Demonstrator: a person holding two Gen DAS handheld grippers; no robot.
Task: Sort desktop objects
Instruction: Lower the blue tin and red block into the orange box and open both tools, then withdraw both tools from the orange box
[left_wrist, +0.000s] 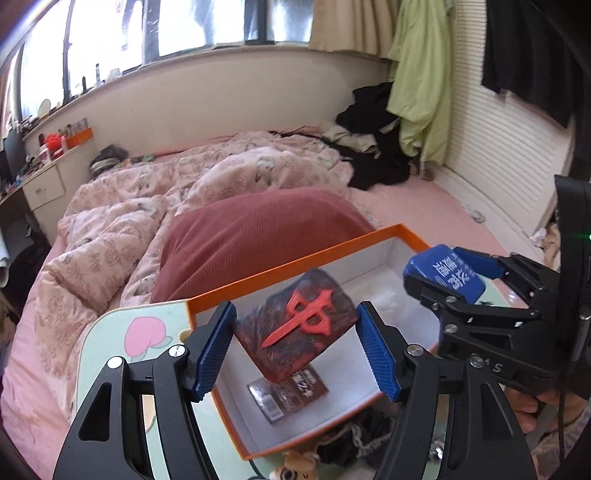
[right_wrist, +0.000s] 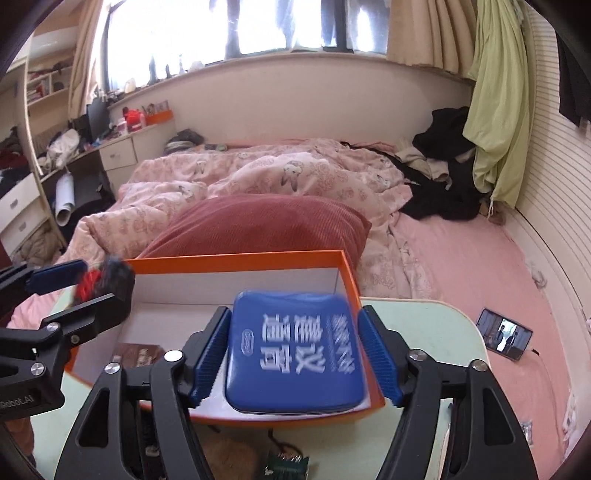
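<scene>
Gripping a dark block (left_wrist: 295, 325) with a red emblem, the left gripper (left_wrist: 295, 347) hangs over the orange box (left_wrist: 295, 262). The right gripper (right_wrist: 293, 350) clamps a blue case (right_wrist: 295, 350) above it.

A: L gripper (left_wrist: 297, 341) — jaws seen spread, pads (left_wrist: 218, 339) apart, nothing clamped?
B: Contact can't be told. R gripper (right_wrist: 295, 350) is held closed on blue case (right_wrist: 295, 350), wrist level.
</scene>
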